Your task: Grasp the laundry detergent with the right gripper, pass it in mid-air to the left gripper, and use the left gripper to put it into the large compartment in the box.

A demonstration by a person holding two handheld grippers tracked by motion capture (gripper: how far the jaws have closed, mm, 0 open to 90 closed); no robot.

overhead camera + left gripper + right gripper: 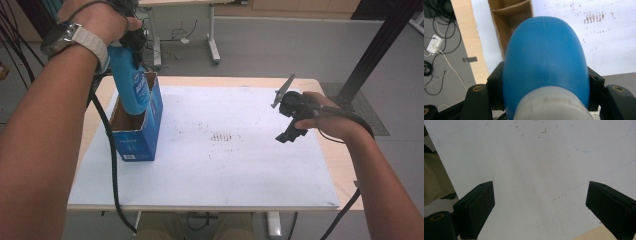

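1. High view sits above the person's side, looking forward and down over the whole table (320, 87).
2. Left gripper view looks down past its jaws, super close on the blue bottle (545, 62), box (510, 15) beyond.
3. Right gripper view stares down between wide-apart jaws at the white mat (536, 170), which all three share.

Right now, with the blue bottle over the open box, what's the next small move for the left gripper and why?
Probably lower it straight down. The left gripper is clamped on the blue bottle, whose base sits in the open top of the blue box, over a free compartment. The right gripper hangs open, apart.
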